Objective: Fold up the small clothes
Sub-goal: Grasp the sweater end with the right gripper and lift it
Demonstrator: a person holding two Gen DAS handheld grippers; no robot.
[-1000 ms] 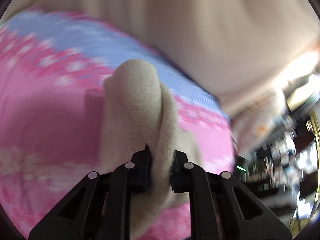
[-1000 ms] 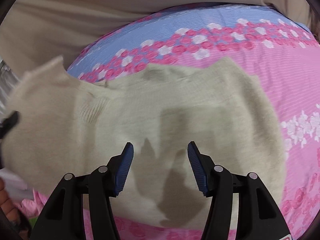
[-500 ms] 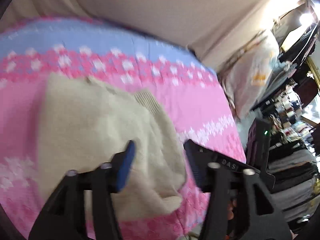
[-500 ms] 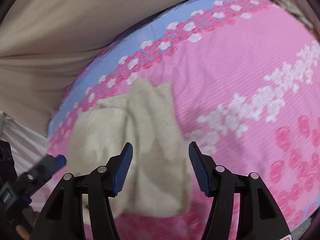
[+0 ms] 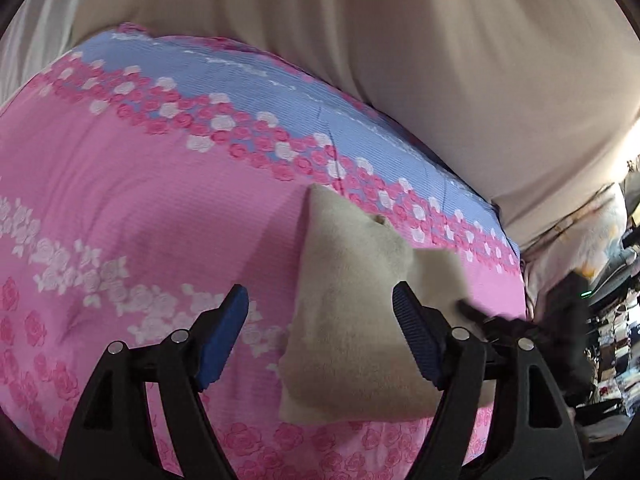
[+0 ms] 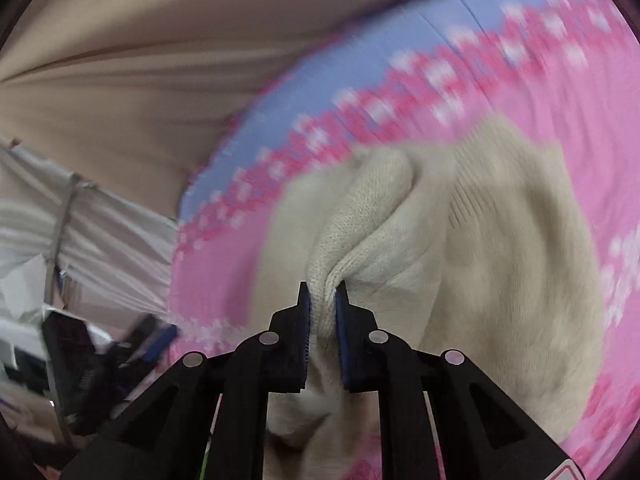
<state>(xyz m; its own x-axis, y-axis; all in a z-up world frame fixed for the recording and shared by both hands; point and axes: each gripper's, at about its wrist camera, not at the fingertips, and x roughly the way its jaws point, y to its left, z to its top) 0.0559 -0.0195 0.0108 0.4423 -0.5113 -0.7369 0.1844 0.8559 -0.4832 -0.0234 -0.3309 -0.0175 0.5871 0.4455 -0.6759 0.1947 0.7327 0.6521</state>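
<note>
A small beige knit sweater (image 5: pixel 352 320) lies partly folded on the pink and blue floral bedsheet (image 5: pixel 140 208). My left gripper (image 5: pixel 320 336) is open and empty, hovering above the sweater's left part. My right gripper (image 6: pixel 322 304) is shut on a bunched fold of the sweater (image 6: pixel 500 264) and lifts that edge. The right gripper also shows blurred at the sweater's right edge in the left wrist view (image 5: pixel 496 324). The right wrist view is motion-blurred.
A beige curtain (image 5: pixel 440 60) hangs behind the bed. A pillow (image 5: pixel 576 240) and cluttered shelves (image 5: pixel 616 320) are at the right in the left wrist view. The bed's near edge runs along the bottom. Dark equipment (image 6: pixel 80 364) sits at the left in the right wrist view.
My left gripper let go of the sweater, opened and pulled back. My right gripper, open before, closed on a fold of the sweater and is moving it.
</note>
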